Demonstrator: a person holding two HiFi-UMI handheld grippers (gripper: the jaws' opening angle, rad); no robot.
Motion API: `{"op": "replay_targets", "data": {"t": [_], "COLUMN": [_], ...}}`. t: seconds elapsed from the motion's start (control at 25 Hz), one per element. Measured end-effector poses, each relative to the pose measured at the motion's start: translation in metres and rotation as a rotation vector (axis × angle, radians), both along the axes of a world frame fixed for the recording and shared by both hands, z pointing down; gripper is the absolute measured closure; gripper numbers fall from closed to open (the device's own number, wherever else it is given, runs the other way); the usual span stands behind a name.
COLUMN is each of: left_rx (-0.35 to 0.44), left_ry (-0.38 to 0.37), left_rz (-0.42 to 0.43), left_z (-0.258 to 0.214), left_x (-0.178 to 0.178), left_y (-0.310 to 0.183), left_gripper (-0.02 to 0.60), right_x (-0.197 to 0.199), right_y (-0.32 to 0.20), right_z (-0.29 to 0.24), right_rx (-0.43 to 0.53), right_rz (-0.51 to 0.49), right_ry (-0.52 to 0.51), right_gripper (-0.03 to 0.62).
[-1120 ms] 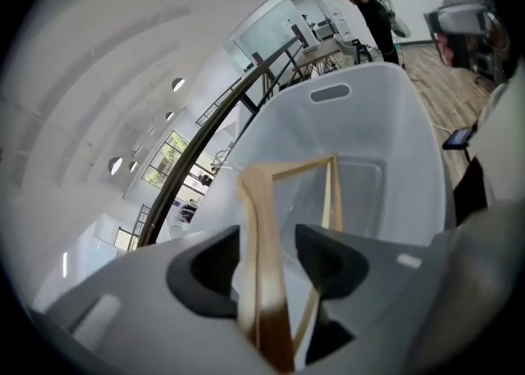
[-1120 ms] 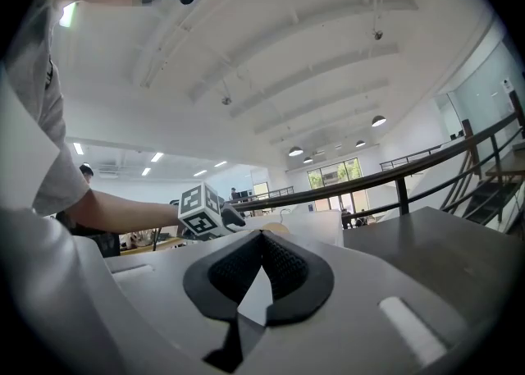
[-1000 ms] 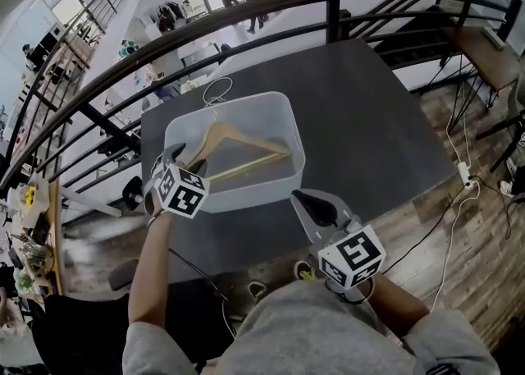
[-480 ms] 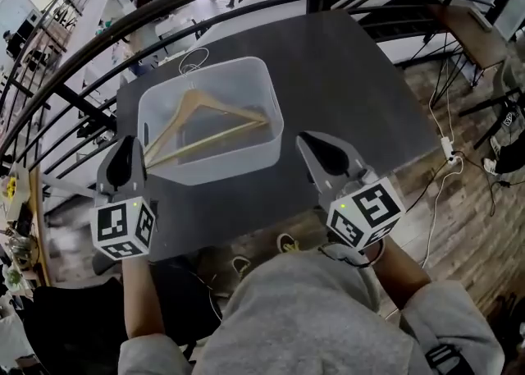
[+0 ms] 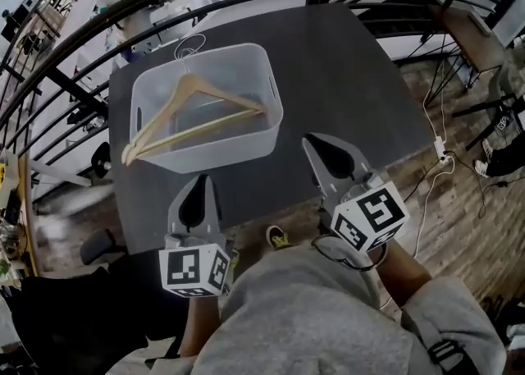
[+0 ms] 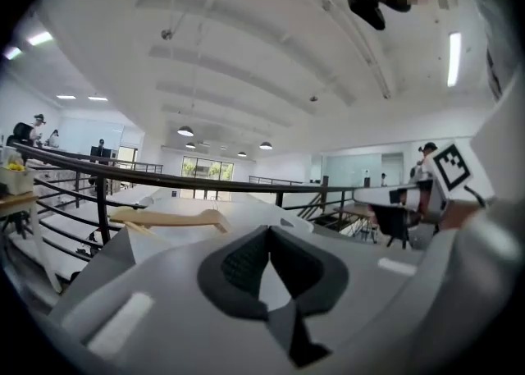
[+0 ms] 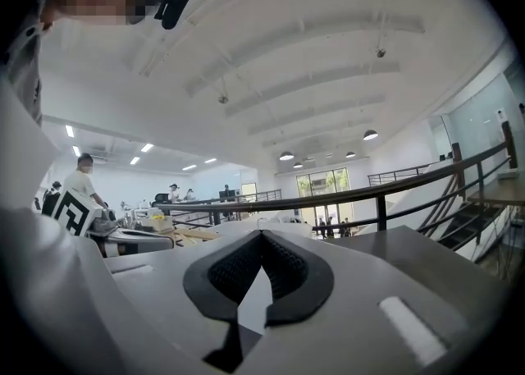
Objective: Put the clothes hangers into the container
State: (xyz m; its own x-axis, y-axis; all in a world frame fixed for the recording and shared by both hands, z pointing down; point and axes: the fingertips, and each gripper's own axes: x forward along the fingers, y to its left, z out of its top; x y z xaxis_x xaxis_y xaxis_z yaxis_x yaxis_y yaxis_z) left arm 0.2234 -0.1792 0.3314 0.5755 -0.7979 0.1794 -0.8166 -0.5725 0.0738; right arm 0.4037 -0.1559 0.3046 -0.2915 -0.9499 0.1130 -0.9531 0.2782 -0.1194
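1. The dark table (image 5: 361,70) carries everything. Both my grippers hang at its near edge, close to my body.
2. The pale plastic container (image 5: 220,154) stands on the far left part of the table. It looks light, and I expect it to slide if I push a hanger hard against its wall.
3. The wooden hangers (image 5: 190,89) lie slanted inside the container. There seem to be two, stacked, with their left ends poking out over the left rim. I judge them stiff, light and smooth enough to pivot in a pinch. I would take one at the thick neck under the hook, or at the middle of the crossbar, so it does not swing.
4. My left gripper (image 5: 199,187) has just been closing its jaws, and the pads now meet with nothing between them. It is well apart from the container.
5. My right gripper (image 5: 326,150) is also closed on nothing, over the near right part of the table.
6. The wire hook (image 5: 187,47) reaches past the far rim. It looks thin, springy and slippery, a poor place to pinch.
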Motion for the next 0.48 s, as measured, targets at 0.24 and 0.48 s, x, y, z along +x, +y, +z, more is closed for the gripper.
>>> {"op": "replay_targets", "data": {"t": [0.24, 0.48], "left_rx": [0.013, 0.010], "left_ry": [-0.020, -0.028], "left_rz": [0.016, 0.023], "left_z": [-0.0006, -0.0011], "left_x": [0.0116, 0.0110], "left_y": [0.0063, 0.0024], "left_gripper": [0.571, 0.571], "right_x": [-0.0034, -0.0044], "right_y": [0.0016, 0.0009], "right_z": [0.0068, 0.0110], "right_rx": [-0.013, -0.025], "right_rz": [-0.014, -0.020], "right_ry": [-0.008, -0.020], "right_gripper": [0.594, 0.594]}}
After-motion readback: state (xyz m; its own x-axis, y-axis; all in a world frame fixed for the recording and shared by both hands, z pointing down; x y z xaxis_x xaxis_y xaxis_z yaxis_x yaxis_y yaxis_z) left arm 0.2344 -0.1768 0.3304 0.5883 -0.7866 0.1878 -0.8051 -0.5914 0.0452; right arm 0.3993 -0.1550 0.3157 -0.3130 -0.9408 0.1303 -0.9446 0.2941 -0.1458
